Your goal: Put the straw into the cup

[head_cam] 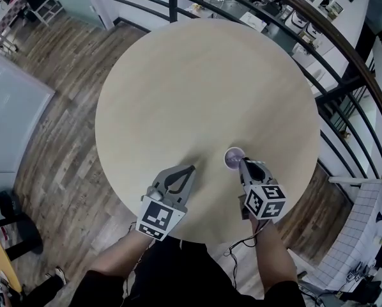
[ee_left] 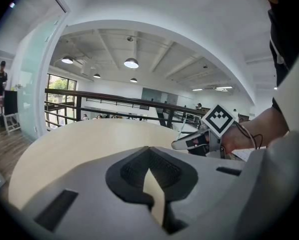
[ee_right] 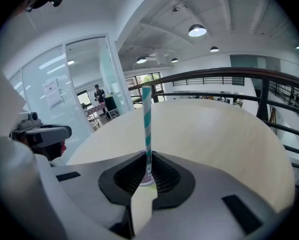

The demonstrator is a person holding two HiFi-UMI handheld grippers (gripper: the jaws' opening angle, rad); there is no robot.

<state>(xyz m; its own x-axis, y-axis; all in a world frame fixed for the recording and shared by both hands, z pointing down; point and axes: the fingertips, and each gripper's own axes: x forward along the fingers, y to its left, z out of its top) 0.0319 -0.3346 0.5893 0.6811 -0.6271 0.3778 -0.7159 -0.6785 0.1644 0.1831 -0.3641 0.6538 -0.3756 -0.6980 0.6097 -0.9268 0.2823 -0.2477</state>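
R gripper (head_cam: 244, 164) clenched on striped straw (ee_right: 147, 119); straw upright, gripped near its lower end. Cup (head_cam: 234, 158) stands on round table (head_cam: 197, 82), right at R tips. Straw's foot looks over or just inside rim, can't tell which. L gripper (head_cam: 190, 170) closed, nothing in it, near cup but apart. Step: seat straw. Keep it vertical, centred over mouth, lower to bottom, then ease grip off. Cup looks light and unbraced, so avoid side push.

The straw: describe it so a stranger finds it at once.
On the round pale table, near the person's edge, the right gripper hangs over a small purple cup. The straw stands upright between its jaws, the only thing striped teal and white.
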